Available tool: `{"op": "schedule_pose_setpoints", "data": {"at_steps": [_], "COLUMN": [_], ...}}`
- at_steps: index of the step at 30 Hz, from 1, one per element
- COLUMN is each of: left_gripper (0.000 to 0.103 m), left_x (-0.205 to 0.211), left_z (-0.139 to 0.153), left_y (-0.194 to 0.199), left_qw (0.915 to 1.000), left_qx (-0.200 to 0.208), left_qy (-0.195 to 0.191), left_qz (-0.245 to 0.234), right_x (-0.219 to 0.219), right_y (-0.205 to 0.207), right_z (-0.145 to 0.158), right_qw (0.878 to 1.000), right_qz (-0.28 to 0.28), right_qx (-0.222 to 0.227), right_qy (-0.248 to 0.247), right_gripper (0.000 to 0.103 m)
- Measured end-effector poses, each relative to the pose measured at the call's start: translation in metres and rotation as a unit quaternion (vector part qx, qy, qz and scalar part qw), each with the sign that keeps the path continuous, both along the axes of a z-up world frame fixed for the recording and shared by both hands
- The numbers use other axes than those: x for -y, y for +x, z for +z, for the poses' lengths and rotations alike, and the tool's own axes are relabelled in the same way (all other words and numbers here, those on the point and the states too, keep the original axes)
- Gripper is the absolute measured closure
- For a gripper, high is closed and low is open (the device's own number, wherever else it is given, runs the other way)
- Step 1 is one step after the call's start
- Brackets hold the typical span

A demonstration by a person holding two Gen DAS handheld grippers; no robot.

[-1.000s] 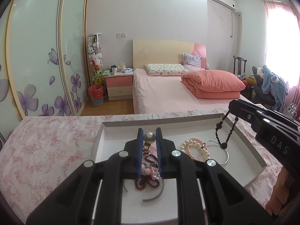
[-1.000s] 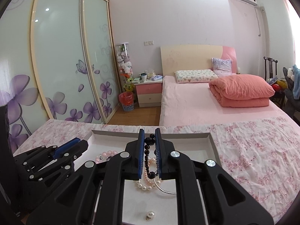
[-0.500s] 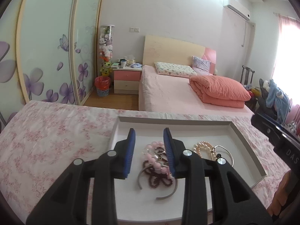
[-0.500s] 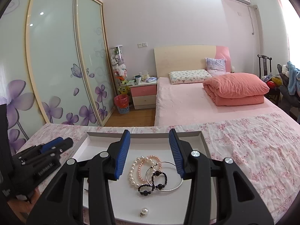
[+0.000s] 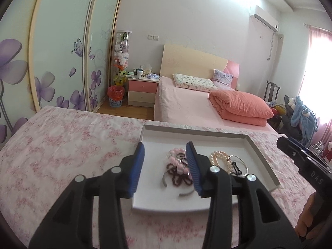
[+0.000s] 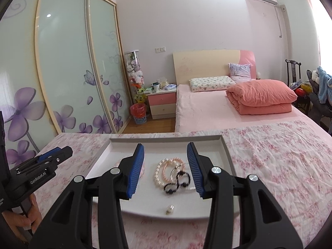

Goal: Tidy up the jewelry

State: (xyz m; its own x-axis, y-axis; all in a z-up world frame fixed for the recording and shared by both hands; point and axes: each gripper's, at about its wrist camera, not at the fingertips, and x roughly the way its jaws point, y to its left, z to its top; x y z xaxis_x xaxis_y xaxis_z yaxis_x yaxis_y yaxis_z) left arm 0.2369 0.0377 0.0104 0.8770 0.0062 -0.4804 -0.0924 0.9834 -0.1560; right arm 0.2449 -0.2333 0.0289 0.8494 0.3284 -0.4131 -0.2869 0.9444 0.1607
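Closest to you, your left gripper (image 5: 165, 166) hangs over the near left part of the white tray (image 5: 195, 133), jaws apart and holding nothing, while your right gripper (image 6: 165, 166) hovers over the tray's right half, jaws likewise wide and empty. Near the tray's front edge lies a loose pearl (image 6: 169, 209). Just past it, below the right gripper, the black bead bracelet (image 6: 176, 183) rests against a silver bangle (image 5: 241, 165) and the pearl bracelets (image 6: 164, 171). To their left, a pink bead bracelet (image 5: 175, 158) lies tangled with dark red beads (image 5: 178, 175). Around the tray spreads the pink floral tabletop (image 5: 62, 145). Beyond stands a bed (image 6: 217, 112).
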Motion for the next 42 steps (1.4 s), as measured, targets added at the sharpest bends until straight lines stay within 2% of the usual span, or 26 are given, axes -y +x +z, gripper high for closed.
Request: {"op": "schedule_pose_setpoints", "data": {"at_steps": [5,8,10,13,15,19,21,34,42], "left_gripper": [0.05,0.041,0.031,0.02,0.015,0.006,0.004,0.004,0.004], "left_x": [0.006,0.007,0.01,0.01,0.011,0.011,0.011,0.019,0.031], "left_z": [0.002,0.002,0.001,0.0,-0.001,-0.004,-0.005,-0.003,0.003], "left_y": [-0.029,-0.046,-0.059,-0.078,-0.092,-0.114,-0.124,-0.167,-0.179], "left_qw": [0.9997,0.9992,0.9988,0.9982,0.9978,0.9976,0.9976,0.9964,0.9953], "left_qx": [0.012,0.019,0.024,0.033,0.038,0.043,0.046,0.064,0.074], "left_qy": [0.02,0.03,0.036,0.046,0.052,0.053,0.051,0.056,0.062], "left_qz": [-0.011,-0.018,-0.021,-0.02,-0.018,-0.012,-0.009,0.004,-0.009], "right_x": [-0.005,-0.007,-0.006,-0.003,-0.001,0.004,0.006,0.023,0.024], "right_y": [-0.024,-0.038,-0.046,-0.06,-0.069,-0.09,-0.098,-0.149,-0.157], "right_z": [0.001,0.001,0.002,0.002,0.001,-0.002,-0.004,-0.007,-0.012], "right_qw": [1.0,1.0,1.0,1.0,1.0,1.0,1.0,0.999,0.999], "right_qz": [0.005,0.003,0.001,-0.004,-0.008,-0.009,-0.008,-0.019,-0.017], "right_qx": [-0.001,0.003,0.006,0.009,0.01,0.013,0.013,0.034,0.04], "right_qy": [-0.01,-0.021,-0.021,-0.018,-0.018,-0.023,-0.025,-0.019,-0.015], "right_gripper": [0.048,0.031,0.016,0.005,0.002,0.002,0.002,0.002,0.002]}}
